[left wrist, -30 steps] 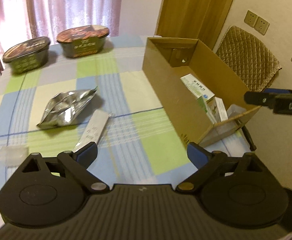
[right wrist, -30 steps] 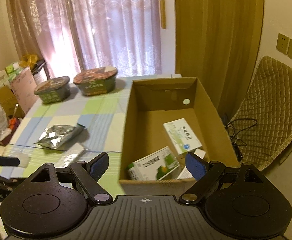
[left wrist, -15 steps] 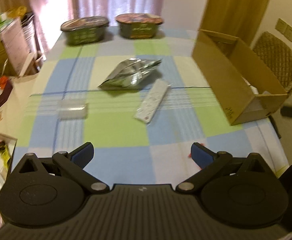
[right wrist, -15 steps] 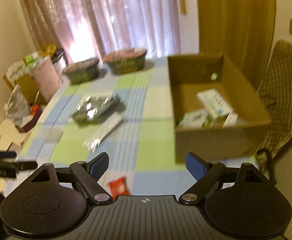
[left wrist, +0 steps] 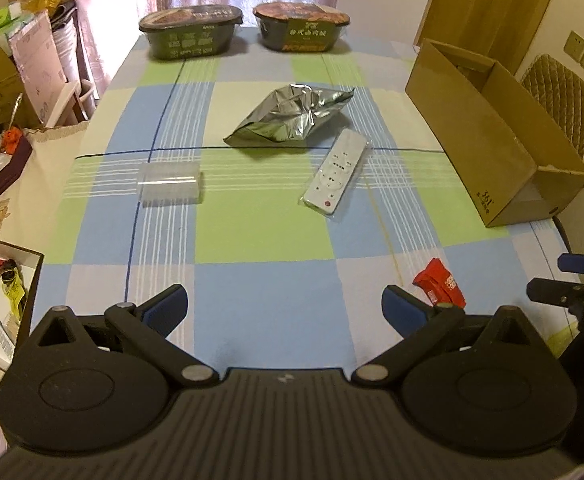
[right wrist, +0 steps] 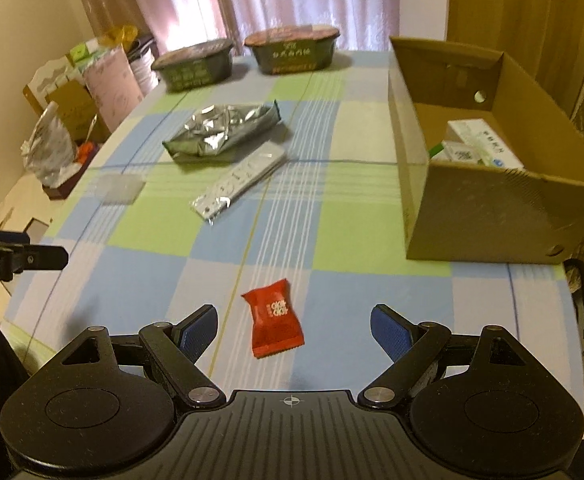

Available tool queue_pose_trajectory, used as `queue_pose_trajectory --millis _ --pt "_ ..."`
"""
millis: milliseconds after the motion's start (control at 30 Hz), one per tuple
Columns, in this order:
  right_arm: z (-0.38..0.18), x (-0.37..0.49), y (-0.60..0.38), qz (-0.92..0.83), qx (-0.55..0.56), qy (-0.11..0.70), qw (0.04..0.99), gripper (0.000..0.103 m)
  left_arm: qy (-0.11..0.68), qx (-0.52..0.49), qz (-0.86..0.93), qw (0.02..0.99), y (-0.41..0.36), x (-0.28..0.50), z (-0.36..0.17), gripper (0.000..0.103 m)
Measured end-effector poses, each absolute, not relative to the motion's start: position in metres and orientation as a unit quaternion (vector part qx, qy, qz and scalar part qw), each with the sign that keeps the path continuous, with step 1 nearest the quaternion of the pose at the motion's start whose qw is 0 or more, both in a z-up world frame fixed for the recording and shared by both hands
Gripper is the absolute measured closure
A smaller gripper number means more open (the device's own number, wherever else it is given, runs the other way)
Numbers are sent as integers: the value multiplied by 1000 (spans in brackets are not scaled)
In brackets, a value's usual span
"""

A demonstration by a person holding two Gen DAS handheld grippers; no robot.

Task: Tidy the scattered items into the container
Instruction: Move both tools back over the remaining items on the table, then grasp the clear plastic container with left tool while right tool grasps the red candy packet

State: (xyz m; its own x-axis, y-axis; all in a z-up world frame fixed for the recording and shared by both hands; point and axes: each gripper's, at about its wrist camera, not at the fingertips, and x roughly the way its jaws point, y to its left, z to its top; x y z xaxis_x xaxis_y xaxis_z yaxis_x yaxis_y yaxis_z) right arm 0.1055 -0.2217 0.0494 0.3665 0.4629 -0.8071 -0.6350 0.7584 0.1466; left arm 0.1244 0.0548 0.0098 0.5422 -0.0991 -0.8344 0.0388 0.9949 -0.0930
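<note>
Currently, biggest to smallest:
table (left wrist: 259,280): checked cloth, items scattered mid to near.
cardboard box (right wrist: 492,208): right side, open top, a few small cartons already inside at its far-right end.
noodle bowls (left wrist: 247,30): two, far edge, side by side, well apart from box.
foil bag (left wrist: 292,118): centre-far, crumpled, light, likely to slip or deform in a pinch.
remote (left wrist: 338,172): in clear sleeve, just near-right of foil bag, angled; sleeve slick, could slide out of grip.
clear plastic case (left wrist: 169,182): left of centre, hard to see against cloth; easy to misjudge its edges.
red sachet (right wrist: 273,322): near edge, directly ahead of right gripper, between its fingertips' line but not touched.
right gripper (right wrist: 294,326): jaws wide apart, empty, low over near edge.
left gripper (left wrist: 285,304): jaws wide apart, empty, hovering at near edge.
risk: sachet flat on cloth; closing too high misses it, too low snags the tablecloth and drags the other items.
risk: grippers near each other at near edge; possible clash if both go for sachet.
</note>
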Motion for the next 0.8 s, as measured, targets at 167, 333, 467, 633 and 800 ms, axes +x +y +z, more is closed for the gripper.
queue_pose_trajectory --millis 167,333,467,633,800 --pt "32 110 -215 335 -101 470 811 14 484 -24 -51 873 55 138 -3 2" --pt "18 116 -202 342 -108 480 801 14 495 -15 -48 868 66 153 -17 2" --pt "2 120 -187 347 -122 485 794 14 498 -16 -36 866 82 164 -24 2" --pt "-22 124 -169 357 -145 492 780 14 503 -22 -26 864 99 174 -32 2" --pt "-38 124 -156 363 -180 479 779 15 507 -23 -25 862 108 184 -44 2"
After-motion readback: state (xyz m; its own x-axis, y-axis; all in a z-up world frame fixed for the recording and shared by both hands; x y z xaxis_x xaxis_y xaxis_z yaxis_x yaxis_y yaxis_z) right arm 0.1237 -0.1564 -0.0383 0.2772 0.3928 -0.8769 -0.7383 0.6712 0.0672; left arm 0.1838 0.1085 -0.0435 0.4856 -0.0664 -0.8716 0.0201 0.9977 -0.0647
